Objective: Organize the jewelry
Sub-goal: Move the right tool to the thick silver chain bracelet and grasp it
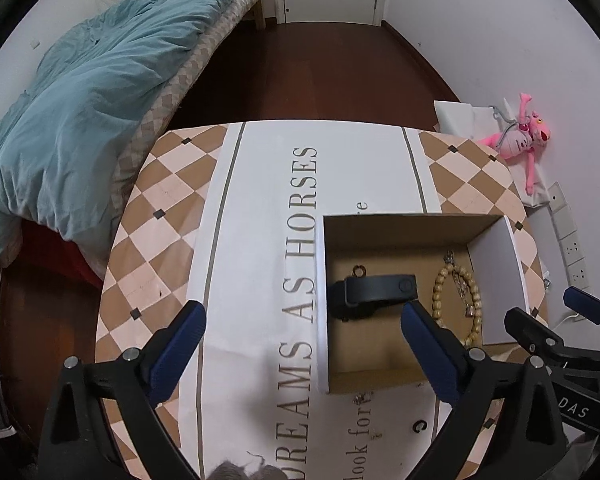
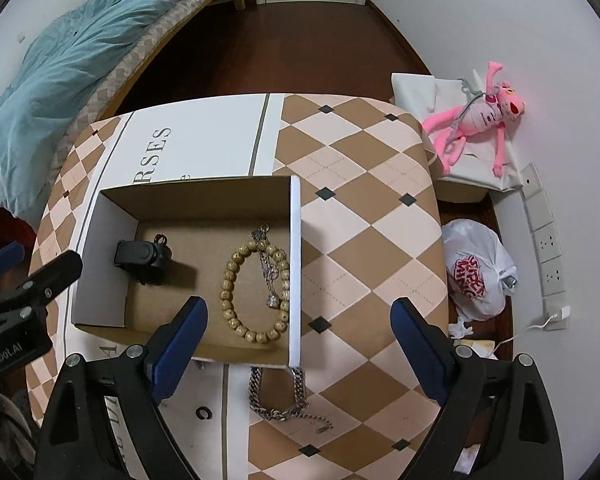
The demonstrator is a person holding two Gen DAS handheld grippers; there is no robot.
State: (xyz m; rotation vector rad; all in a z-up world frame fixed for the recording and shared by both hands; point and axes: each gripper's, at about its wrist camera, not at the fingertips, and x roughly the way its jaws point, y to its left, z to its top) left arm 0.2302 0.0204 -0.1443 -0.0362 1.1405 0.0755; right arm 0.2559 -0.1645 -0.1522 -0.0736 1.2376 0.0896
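An open cardboard box [image 2: 296,264] [image 1: 320,304] stands on the checkered table. Inside lie a black wristband [image 2: 142,258] [image 1: 374,290], a wooden bead bracelet [image 2: 230,284] [image 1: 476,312], a thin silver chain with a charm [image 2: 269,270] and a small dark ring [image 2: 161,237] [image 1: 358,270]. A silver curb chain [image 2: 278,398] lies on the table just in front of the box. A small dark ring [image 2: 203,413] [image 1: 419,425] lies on the table near it. My right gripper [image 2: 296,338] is open and empty above the box's front right corner. My left gripper [image 1: 302,344] is open and empty at the box's left wall.
The table [image 2: 364,216] has a white strip with lettering [image 1: 300,240]. A bed with a teal duvet [image 1: 80,92] is at the left. A pink plush toy [image 2: 480,114] and a white plastic bag [image 2: 474,268] lie by the right wall.
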